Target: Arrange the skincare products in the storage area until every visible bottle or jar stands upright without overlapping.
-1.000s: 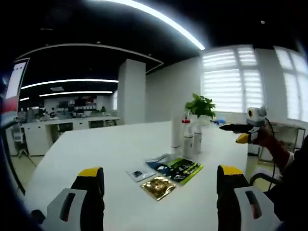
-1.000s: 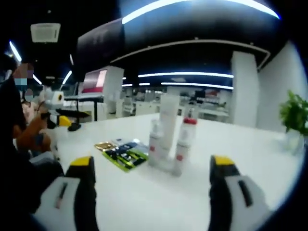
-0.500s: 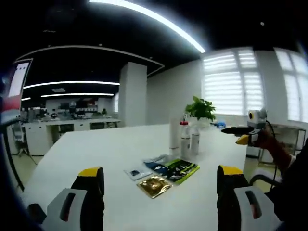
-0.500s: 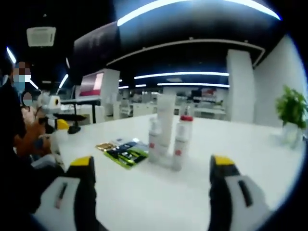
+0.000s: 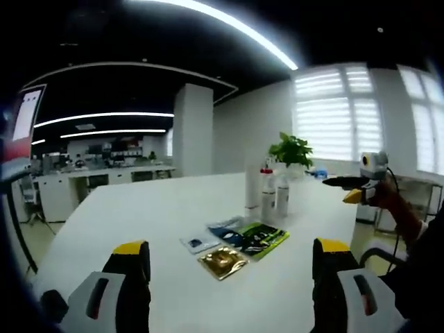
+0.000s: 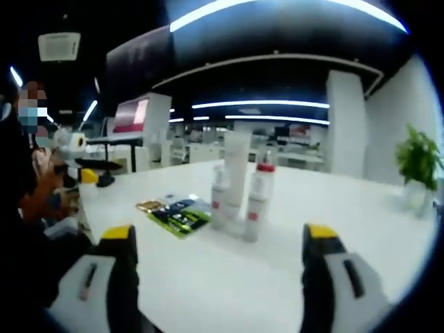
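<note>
Meanwhile backed slightly from upright white plastic bottles [image 6: 239, 198] at twelve o'clock on white tabletop [image 6: 208, 277], both jaws apart, empty; arrangement seemingly finished.

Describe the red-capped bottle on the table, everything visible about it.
The red-capped bottle is white, plastic-looking, with a red cap and a small red mark low on its body. It stands upright on the white table, close beside the tall white tube and a shorter white bottle; whether they touch is unclear. No gripper holds it.
</note>
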